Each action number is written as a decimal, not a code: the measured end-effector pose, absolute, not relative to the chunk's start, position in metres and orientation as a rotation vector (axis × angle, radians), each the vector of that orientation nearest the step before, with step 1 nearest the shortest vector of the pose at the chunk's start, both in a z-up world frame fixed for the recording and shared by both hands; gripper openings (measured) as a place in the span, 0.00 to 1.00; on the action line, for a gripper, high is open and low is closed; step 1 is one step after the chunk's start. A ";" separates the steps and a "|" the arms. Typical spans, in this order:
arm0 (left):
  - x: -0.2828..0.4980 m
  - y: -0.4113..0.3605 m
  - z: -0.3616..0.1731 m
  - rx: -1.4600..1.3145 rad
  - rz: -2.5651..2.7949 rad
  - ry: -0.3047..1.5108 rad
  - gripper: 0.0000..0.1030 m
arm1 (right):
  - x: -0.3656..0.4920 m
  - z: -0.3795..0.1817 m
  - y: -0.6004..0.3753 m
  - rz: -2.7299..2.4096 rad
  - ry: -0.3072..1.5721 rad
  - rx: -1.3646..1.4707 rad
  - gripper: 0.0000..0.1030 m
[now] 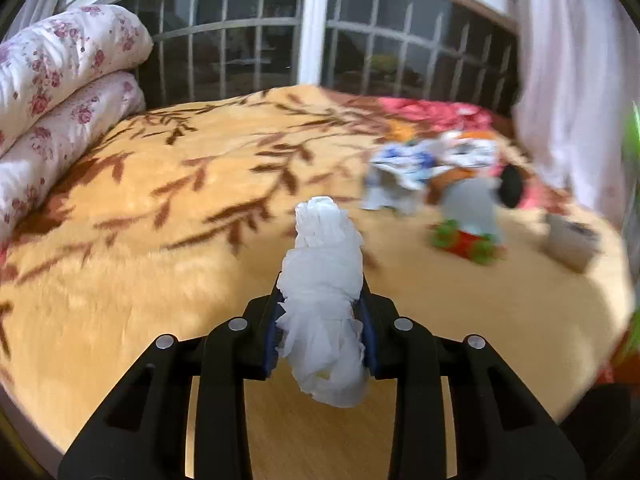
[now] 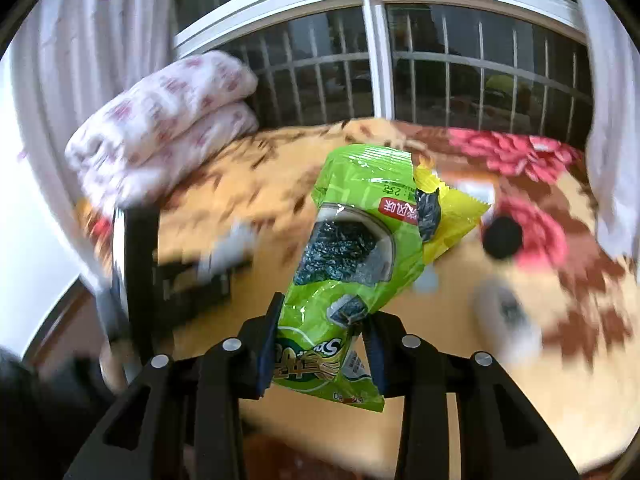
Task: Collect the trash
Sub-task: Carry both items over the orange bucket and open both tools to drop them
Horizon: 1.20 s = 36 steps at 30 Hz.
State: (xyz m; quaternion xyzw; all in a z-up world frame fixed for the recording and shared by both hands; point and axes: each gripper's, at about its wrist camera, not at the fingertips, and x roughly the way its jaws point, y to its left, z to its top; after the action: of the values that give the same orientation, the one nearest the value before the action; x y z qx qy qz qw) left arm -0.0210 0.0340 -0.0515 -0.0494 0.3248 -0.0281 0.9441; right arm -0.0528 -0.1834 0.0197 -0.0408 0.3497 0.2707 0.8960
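left gripper (image 1: pixel 320 320): jaws clamped on a crumpled white tissue (image 1: pixel 324 284), long axis straight out along the fingers, held over the bed (image 1: pixel 160 240).
right gripper (image 2: pixel 320 344): jaws clamped on a green snack wrapper (image 2: pixel 352 264), sticking up toward frame centre.
remaining trash: blurred wrapper pile (image 1: pixel 420 176), right of centre in left view, ahead-right of the left jaws.
next: both full; drop-off likely first; no bin visible.

Upside-down Chinese characters on the green snack packet (image 2: pixel 352 248)'s red label, perhaps "Sn" lettering below.
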 end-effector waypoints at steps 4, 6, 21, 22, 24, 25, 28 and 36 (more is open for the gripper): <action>-0.076 0.008 -0.048 -0.016 -0.128 0.672 0.30 | -0.111 -0.018 -0.207 0.531 0.777 -0.093 0.36; -0.105 -0.006 -0.060 0.031 -0.177 0.721 0.30 | -0.134 -0.042 -0.215 0.527 0.831 -0.074 0.36; -0.139 -0.043 -0.204 0.175 -0.241 1.186 0.30 | -0.167 -0.195 -0.185 0.529 1.283 -0.202 0.37; -0.138 -0.044 -0.207 0.182 -0.240 1.197 0.30 | -0.166 -0.201 -0.183 0.527 1.301 -0.207 0.37; -0.136 -0.046 -0.213 0.195 -0.240 1.220 0.30 | -0.163 -0.212 -0.181 0.520 1.335 -0.207 0.37; -0.134 -0.047 -0.216 0.202 -0.242 1.227 0.30 | -0.162 -0.213 -0.181 0.520 1.342 -0.204 0.37; -0.130 -0.051 -0.222 0.221 -0.252 1.245 0.31 | -0.159 -0.220 -0.180 0.520 1.368 -0.194 0.39; -0.135 -0.057 -0.229 0.289 -0.257 1.236 0.78 | -0.157 -0.221 -0.190 0.480 1.368 -0.169 0.67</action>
State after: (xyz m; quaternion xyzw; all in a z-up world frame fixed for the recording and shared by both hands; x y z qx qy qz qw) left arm -0.1351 -0.0570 -0.2286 0.1345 0.5757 -0.1195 0.7976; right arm -0.1571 -0.1901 -0.2211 -0.0772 0.6247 0.2193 0.7454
